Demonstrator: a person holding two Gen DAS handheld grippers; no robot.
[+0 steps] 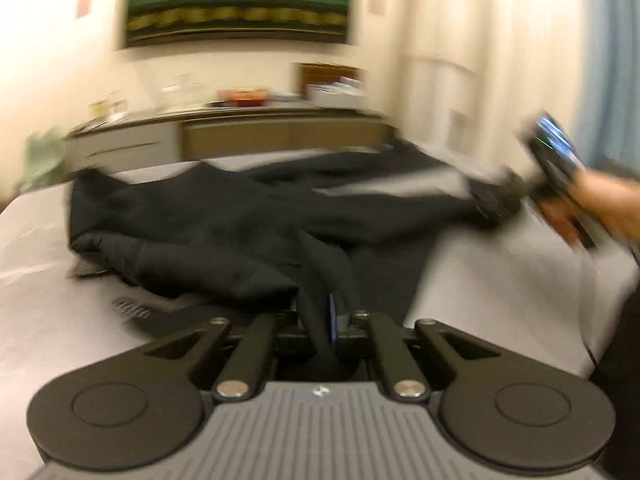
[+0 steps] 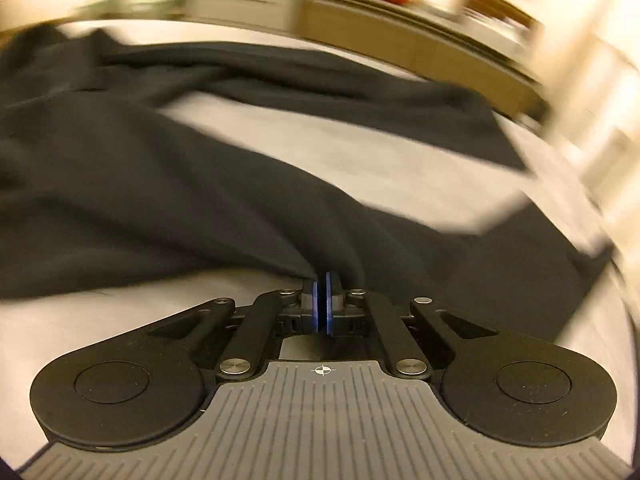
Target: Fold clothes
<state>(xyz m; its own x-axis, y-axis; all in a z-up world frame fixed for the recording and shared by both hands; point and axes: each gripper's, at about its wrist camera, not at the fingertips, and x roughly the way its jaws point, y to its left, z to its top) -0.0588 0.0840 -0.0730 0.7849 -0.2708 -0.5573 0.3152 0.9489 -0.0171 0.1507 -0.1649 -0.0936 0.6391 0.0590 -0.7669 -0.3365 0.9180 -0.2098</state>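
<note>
Black cloth is pinched in both tools. Nearest in the left wrist view, the left gripper (image 1: pixel 326 320) has its jaws nearly closed on a thick bunched fold of the garment (image 1: pixel 224 232), which runs down between the fingers. In the right wrist view the right gripper (image 2: pixel 322 300) has its blue pads pressed almost together, with an edge of the same garment (image 2: pixel 168 184) caught at the tips; the bite looks thin, though blur makes that hard to judge. Beyond the tools, the garment sprawls crumpled across the pale table (image 1: pixel 500 288), with bare tabletop showing between its two long parts. Farther off stands a counter (image 1: pixel 280 120) against the wall.

The step looks like spreading the garment flat before folding. Done well, that means pulling both held ends apart evenly and low over the table, so the thin right-hand bite does not slip.
</note>
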